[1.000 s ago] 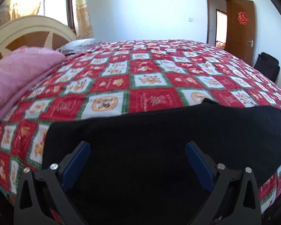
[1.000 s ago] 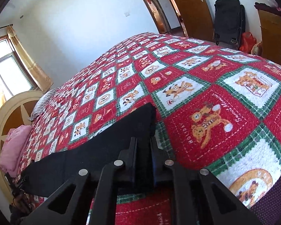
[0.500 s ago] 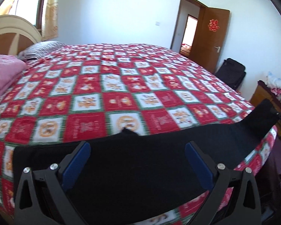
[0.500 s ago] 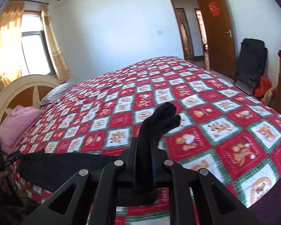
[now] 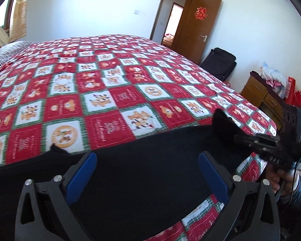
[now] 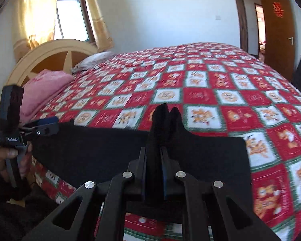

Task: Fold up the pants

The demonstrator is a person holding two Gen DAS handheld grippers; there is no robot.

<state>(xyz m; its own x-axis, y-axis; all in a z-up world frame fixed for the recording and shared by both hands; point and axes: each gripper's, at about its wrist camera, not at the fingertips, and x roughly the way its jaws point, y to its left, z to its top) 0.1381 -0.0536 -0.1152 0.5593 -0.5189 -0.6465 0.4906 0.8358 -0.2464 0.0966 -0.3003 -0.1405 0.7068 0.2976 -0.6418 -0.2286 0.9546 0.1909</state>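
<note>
Black pants (image 5: 130,190) lie stretched along the near edge of the bed's red, white and green patchwork quilt (image 5: 110,80). My left gripper (image 5: 147,154) hovers over them, its blue pads (image 5: 82,172) wide apart and open, with only flat cloth below. At the right of this view my right gripper (image 5: 240,136) holds one end of the pants lifted off the quilt. In the right wrist view the right gripper (image 6: 153,150) is shut on a bunched fold of the pants (image 6: 162,120) that sticks up between the jaws. The left gripper (image 6: 48,124) shows at the far left, held by a hand (image 6: 12,154).
A folded pink blanket (image 6: 44,86) and a pillow (image 6: 94,59) lie by the cream headboard (image 6: 50,54). An open wooden door (image 5: 196,26), a black suitcase (image 5: 220,62) and a wooden cabinet (image 5: 258,94) with bags stand beyond the bed's far side.
My right gripper has carried its end of the pants up and along the bed edge towards the left gripper. The left view has swung right, bringing the right gripper into sight.
</note>
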